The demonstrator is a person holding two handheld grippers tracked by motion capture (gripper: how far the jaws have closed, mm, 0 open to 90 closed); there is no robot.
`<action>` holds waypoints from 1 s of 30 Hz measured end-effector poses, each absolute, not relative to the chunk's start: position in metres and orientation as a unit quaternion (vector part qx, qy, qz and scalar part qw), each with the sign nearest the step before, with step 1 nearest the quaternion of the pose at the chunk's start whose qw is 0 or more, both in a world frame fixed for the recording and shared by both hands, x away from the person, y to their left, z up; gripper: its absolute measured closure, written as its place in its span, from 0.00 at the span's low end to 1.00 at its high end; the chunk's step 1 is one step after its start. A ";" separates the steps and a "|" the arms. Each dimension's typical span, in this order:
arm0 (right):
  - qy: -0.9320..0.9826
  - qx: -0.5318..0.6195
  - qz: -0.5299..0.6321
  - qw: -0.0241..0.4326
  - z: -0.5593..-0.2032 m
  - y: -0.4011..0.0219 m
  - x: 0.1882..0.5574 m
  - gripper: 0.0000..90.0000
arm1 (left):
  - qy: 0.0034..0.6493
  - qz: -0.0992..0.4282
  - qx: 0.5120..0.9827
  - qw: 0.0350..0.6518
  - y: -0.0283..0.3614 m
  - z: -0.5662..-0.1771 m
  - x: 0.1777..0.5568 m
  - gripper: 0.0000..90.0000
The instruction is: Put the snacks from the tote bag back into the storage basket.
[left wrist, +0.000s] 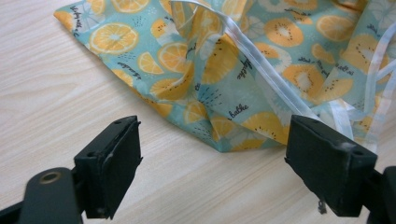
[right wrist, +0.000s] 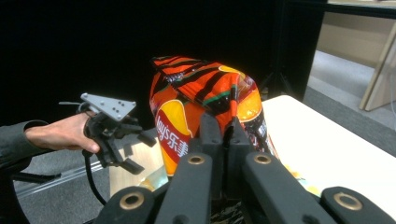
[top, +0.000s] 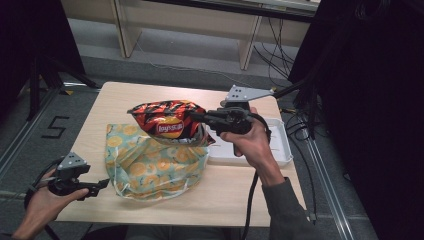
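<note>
Above the fruit-print bag, the right tool is clamped on the chip bag's edge.

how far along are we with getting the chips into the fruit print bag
Done: the right gripper has clamped the chip bag and holds it in the air over the fruit-print bag. In hand: carrying it. Left: the left gripper is open beside the bag, which lies flat, so opening and loading remain.

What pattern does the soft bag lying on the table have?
Orange and kiwi slices on a teal ground cover the soft fabric bag, clearest in the left gripper view.
</note>
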State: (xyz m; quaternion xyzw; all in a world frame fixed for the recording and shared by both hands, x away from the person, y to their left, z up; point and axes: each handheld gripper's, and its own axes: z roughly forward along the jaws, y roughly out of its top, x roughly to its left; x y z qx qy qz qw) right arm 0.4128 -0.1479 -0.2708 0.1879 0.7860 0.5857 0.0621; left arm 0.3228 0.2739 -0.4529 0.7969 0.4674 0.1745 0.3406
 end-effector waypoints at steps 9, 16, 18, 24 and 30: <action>0.778 0.228 0.581 0.070 -0.264 -0.182 0.423 1.00 | 0.462 0.173 0.803 0.333 0.276 -0.454 0.323 0.19; 0.776 0.263 0.567 0.085 -0.264 -0.210 0.433 1.00 | 0.461 0.171 0.805 0.333 0.276 -0.454 0.323 0.19; 0.777 0.265 0.563 0.093 -0.264 -0.218 0.437 1.00 | 0.460 0.171 0.806 0.332 0.276 -0.454 0.323 0.19; 0.773 0.291 0.557 0.089 -0.271 -0.239 0.450 1.00 | 0.462 0.174 0.805 0.330 0.276 -0.455 0.324 0.19; 0.776 0.302 0.544 0.096 -0.281 -0.249 0.461 1.00 | 0.461 0.175 0.807 0.325 0.276 -0.454 0.323 0.19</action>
